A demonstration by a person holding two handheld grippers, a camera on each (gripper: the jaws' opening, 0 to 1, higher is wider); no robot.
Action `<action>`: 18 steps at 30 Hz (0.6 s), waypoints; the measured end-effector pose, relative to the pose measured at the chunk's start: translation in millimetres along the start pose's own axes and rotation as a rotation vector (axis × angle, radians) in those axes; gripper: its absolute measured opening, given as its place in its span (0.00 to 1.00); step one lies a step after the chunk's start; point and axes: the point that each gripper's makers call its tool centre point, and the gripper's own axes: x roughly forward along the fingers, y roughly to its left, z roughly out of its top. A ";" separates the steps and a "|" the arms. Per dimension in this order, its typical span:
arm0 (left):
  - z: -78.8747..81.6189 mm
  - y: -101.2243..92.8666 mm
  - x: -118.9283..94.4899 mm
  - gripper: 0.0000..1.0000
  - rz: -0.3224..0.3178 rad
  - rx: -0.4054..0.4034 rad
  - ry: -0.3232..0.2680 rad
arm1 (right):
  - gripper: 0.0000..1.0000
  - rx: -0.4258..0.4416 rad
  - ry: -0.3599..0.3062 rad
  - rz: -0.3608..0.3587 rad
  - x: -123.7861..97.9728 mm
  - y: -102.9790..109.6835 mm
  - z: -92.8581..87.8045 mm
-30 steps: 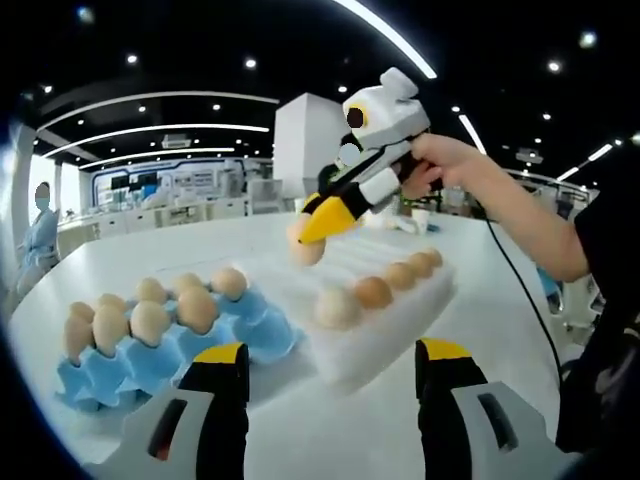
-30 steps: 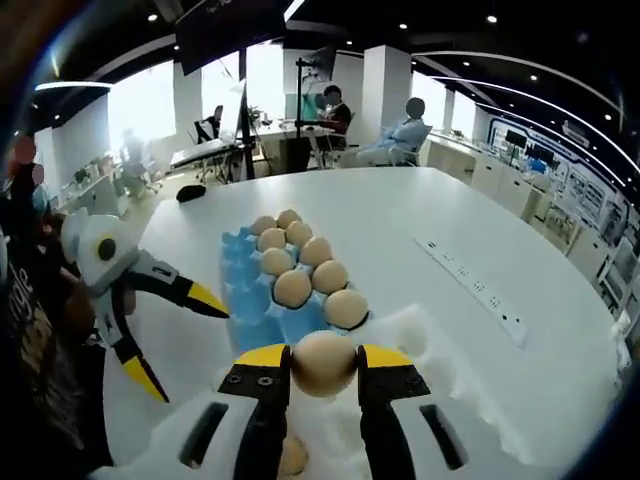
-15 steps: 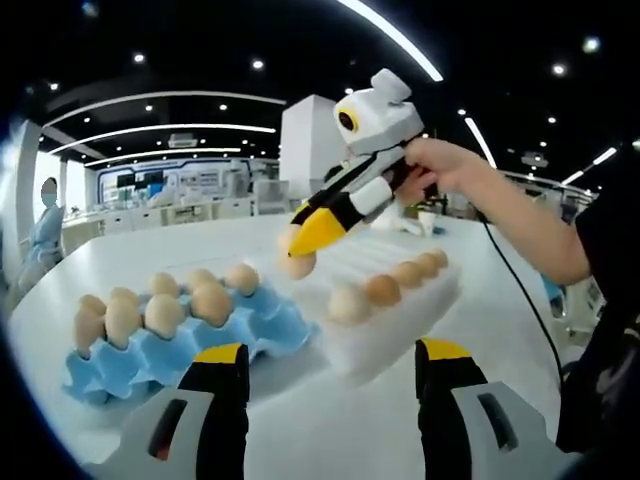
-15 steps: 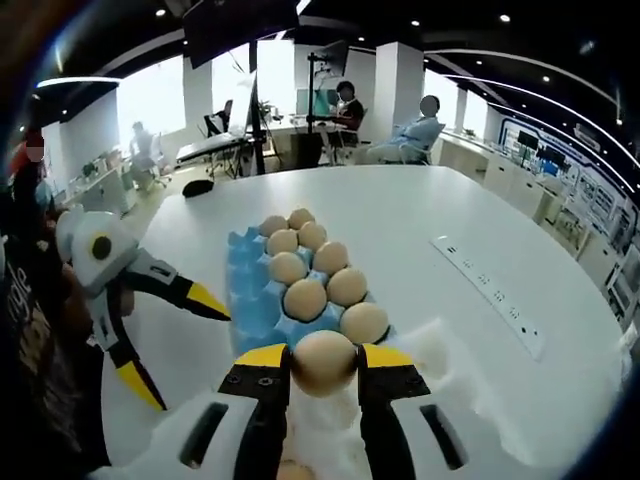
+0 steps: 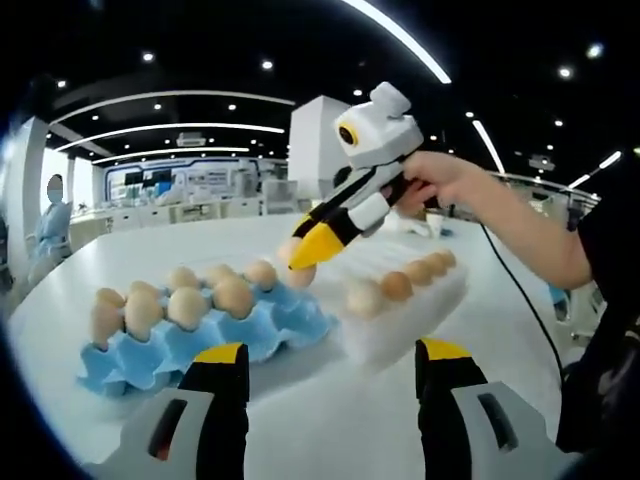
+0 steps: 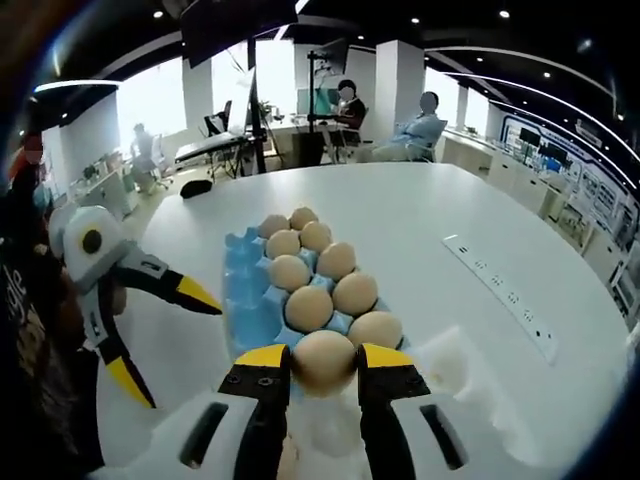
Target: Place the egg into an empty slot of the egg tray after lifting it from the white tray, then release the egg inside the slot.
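Right gripper [image 6: 324, 362] clamped on the egg [image 6: 323, 361], yellow-tipped jaws pressed to either side of it. Held in the air over the near end of the blue egg tray [image 6: 248, 300], at the seam where that tray meets the white tray [image 6: 452, 372]. Seen from the left gripper view, same egg [image 5: 297, 274] pinched at the jaw tips of the right gripper [image 5: 306, 256], hanging just above the right end of the blue tray [image 5: 290, 325] — not touching it. A hand [image 5: 432, 180] wrapped round the gripper's grip, a black cable trailing down from it.

Left gripper [image 5: 330, 366] with jaws apart, nothing between them, low over the white table [image 5: 330, 420] in front of both trays. In the right gripper view, left gripper [image 6: 160, 335] off to the left of the blue tray, jaws spread wide.

Blue tray loaded with brown eggs [image 6: 310, 308] in two rows; empty cups [image 6: 240, 268] along its left side in the right gripper view. White tray just beside the blue one, touching or nearly so — cannot tell which — with a row of eggs [image 5: 397, 286] along its near edge in the left gripper view.

A power strip [image 6: 500, 295] on the table, well right of the trays.
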 end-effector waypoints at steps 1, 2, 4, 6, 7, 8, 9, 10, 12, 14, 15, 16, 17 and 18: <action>-0.1 0.3 -0.4 0.69 0.001 0.000 0.000 | 0.28 -0.001 0.001 0.001 1.2 0.4 0.1; -0.3 0.8 -1.0 0.69 0.002 -0.001 0.000 | 0.28 -0.003 0.003 0.003 2.4 1.4 0.5; -0.7 2.0 -1.7 0.69 0.004 -0.003 0.001 | 0.28 -0.005 -0.002 -0.004 4.9 -1.9 3.2; -1.0 4.2 -2.4 0.69 0.006 -0.005 0.003 | 0.28 -0.008 -0.005 -0.002 6.3 -1.8 4.4; -1.0 5.7 -2.6 0.69 0.007 -0.006 0.002 | 0.28 -0.005 -0.003 0.002 7.2 -1.3 4.1; -0.9 6.7 -2.8 0.69 0.007 -0.006 0.002 | 0.28 -0.003 -0.002 0.002 8.7 -1.7 4.3; -0.5 8.6 -3.0 0.69 0.010 -0.007 0.002 | 0.28 -0.006 0.001 0.004 10.5 -1.5 3.7; 0.1 9.6 -3.3 0.69 0.011 -0.008 0.000 | 0.28 -0.007 0.007 0.004 12.7 -2.7 3.0; 1.3 10.3 -3.5 0.69 0.013 -0.007 -0.003 | 0.28 -0.008 0.012 0.005 15.0 -4.0 2.6; 2.0 10.9 -3.7 0.69 0.013 -0.007 -0.005 | 0.28 -0.006 0.016 0.009 16.8 -3.3 2.3; 2.1 10.6 -3.8 0.69 0.014 -0.007 -0.005 | 0.28 -0.006 0.018 0.011 17.8 -2.8 2.5; 2.2 10.7 -3.9 0.69 0.015 -0.008 -0.006 | 0.28 -0.006 0.021 0.013 18.8 -2.8 2.4; 2.2 10.4 -4.0 0.69 0.015 -0.008 -0.006 | 0.28 -0.006 0.025 0.015 19.5 -2.9 2.3; 2.1 10.3 -4.1 0.69 0.015 -0.008 -0.006 | 0.28 -0.009 0.028 0.012 20.9 -4.0 2.4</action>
